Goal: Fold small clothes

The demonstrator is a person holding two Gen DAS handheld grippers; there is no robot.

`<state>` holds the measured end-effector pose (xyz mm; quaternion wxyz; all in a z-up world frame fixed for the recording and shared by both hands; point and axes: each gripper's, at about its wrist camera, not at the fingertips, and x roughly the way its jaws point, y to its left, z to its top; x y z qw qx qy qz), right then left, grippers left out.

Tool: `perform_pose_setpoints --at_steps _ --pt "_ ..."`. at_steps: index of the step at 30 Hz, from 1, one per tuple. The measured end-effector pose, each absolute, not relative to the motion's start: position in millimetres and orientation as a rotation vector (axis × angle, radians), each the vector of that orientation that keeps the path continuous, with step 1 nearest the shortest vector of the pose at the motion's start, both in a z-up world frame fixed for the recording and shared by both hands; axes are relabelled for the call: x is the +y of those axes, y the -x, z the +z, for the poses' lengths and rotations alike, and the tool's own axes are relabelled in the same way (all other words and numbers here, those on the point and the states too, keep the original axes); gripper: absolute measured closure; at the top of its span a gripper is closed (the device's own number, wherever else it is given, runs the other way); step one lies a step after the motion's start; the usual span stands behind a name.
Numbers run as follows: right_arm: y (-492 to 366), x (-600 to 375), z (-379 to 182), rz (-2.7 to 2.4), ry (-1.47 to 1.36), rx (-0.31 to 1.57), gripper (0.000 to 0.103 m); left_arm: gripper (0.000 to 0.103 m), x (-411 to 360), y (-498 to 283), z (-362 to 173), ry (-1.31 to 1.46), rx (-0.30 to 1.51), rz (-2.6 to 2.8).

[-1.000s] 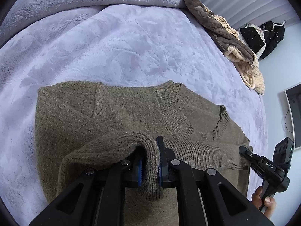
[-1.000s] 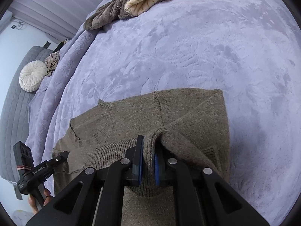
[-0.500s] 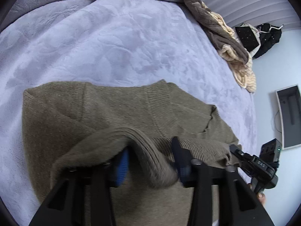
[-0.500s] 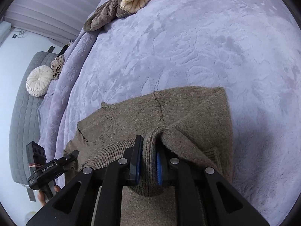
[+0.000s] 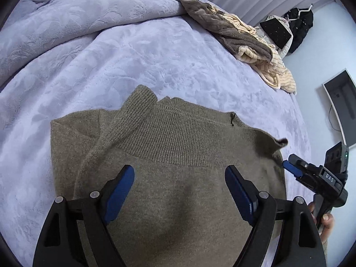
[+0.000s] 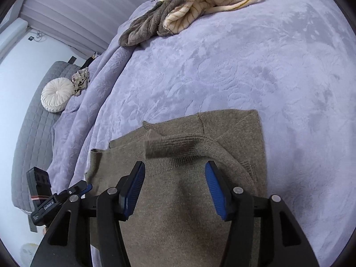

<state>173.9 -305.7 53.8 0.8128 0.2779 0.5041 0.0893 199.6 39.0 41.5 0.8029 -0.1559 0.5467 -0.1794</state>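
Note:
An olive-brown knitted sweater (image 5: 178,160) (image 6: 178,200) lies folded on the lilac bed cover, its ribbed hem laid across its upper part. My left gripper (image 5: 179,175) hangs just above the folded layer, jaws opening wide, nothing between the blue pads. My right gripper (image 6: 175,173) hovers over the sweater's right half, jaws also opening, clear of the knit. A sleeve cuff (image 6: 153,143) sits loose and blurred ahead of it. Each gripper shows at the edge of the other's view: the right gripper (image 5: 289,166), the left gripper (image 6: 85,187).
A heap of brown and cream striped clothes (image 5: 244,44) (image 6: 200,6) lies at the bed's far edge. The lilac cover (image 5: 133,55) (image 6: 244,66) spreads around the sweater. A round white cushion (image 6: 56,98) rests on grey bedding at left. A screen (image 5: 340,106) hangs on the right wall.
Both grippers let go of the sweater folds they held, opened and rose. The released hem now lies flat over the sweater's upper part.

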Motion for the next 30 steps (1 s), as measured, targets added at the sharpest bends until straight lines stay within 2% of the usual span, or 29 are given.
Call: perform_pose_setpoints --at_steps 5,12,18,23,30 --pt "-172 -276 66 0.233 -0.397 1.047 0.043 0.019 22 -206 42 0.271 1.140 -0.406" --pt "-204 -228 51 0.213 -0.064 1.039 0.043 0.019 30 -240 19 0.266 1.134 -0.303" --pt "-235 -251 26 0.119 -0.050 1.076 0.043 0.019 50 -252 -1 0.362 1.125 -0.335" --pt "-242 -276 12 0.150 -0.183 1.091 0.043 0.019 58 -257 -8 0.426 1.125 -0.355" --pt "-218 -265 43 0.114 -0.107 1.059 0.043 0.019 34 -223 33 0.198 1.096 -0.226"
